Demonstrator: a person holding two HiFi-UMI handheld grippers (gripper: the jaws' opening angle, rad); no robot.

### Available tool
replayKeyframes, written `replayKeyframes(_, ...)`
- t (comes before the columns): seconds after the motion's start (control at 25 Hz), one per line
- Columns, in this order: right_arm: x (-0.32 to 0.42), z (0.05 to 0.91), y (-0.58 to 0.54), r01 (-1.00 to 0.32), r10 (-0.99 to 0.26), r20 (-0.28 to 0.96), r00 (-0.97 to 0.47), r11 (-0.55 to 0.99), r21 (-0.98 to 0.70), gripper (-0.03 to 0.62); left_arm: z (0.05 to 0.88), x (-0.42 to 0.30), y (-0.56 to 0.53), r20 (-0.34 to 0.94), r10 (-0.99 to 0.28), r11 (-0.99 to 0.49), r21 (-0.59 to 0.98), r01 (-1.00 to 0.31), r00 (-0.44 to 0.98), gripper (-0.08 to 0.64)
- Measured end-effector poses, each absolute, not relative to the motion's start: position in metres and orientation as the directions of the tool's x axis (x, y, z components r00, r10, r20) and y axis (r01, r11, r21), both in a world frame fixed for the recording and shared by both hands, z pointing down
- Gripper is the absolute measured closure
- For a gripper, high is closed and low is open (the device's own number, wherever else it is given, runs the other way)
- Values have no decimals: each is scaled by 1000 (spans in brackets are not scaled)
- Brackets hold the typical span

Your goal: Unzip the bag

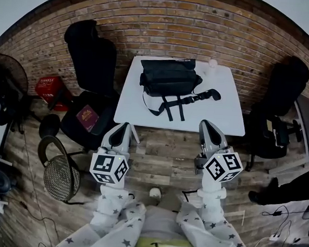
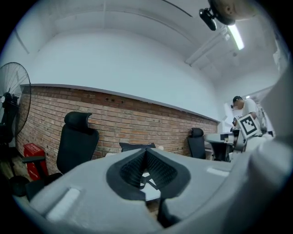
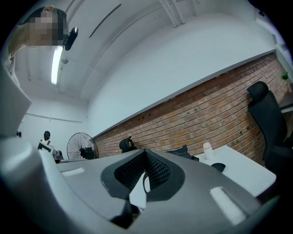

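Far left, we list a standing fan [image 1: 5,85], a red crate [image 1: 48,87] and a black office chair [image 1: 91,64], none of them part of the job. Next, our left gripper [image 1: 124,128]: jaws pressed together, nothing between them, short of the table's near edge. Centre, a white table [image 1: 129,106] bearing the black bag [image 1: 168,77], which lies toward the far side with its strap [image 1: 177,103] trailing toward us; the zip itself we cannot make out. A small white container [image 1: 213,64] stands just beside the bag's right corner. Then our right gripper [image 1: 207,126]: likewise closed and empty, well apart from the bag. Far right, a second black chair [image 1: 285,84]. Hazards, as we judge them: the bag may slide on the smooth top if the zip pull is drawn without the other gripper bracing it; the loose strap could snag a jaw; a wide reach could topple the container; closed jaws must part before taking any pull.
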State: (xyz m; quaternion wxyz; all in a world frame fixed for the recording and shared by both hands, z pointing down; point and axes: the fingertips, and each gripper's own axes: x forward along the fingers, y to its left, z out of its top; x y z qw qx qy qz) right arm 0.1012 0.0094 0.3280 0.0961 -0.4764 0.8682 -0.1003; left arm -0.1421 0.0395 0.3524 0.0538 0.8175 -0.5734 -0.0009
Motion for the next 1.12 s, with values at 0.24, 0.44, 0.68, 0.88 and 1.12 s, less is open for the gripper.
replayKeyframes(0.24, 94, 342, -12, -800, -839, -44, -542, 532, -277, 592, 369, -150, 22, 94, -941, -316, 113, -942, 327, 561)
replayKeyframes(0.44, 85, 349, -36, -793, -829, -52, -557, 549, -264, 591, 377, -159, 0, 97, -946, -294, 138, -946, 309, 561)
replayKeyframes(0.68, 76, 359, -90, -774, -810, -36, -585, 571, -272, 589, 385, -163, -44, 119, -948, -276, 160, -948, 296, 561)
replayKeyframes(0.88, 67, 369, -138, -752, -787, -13, -617, 594, -286, 574, 391, -163, -88, 141, -947, -263, 171, -949, 288, 561)
replayKeyframes(1.12, 52, 381, -189, -723, -754, 18, -656, 621, -304, 548, 401, -162, -133, 173, -944, -251, 180, -951, 282, 558)
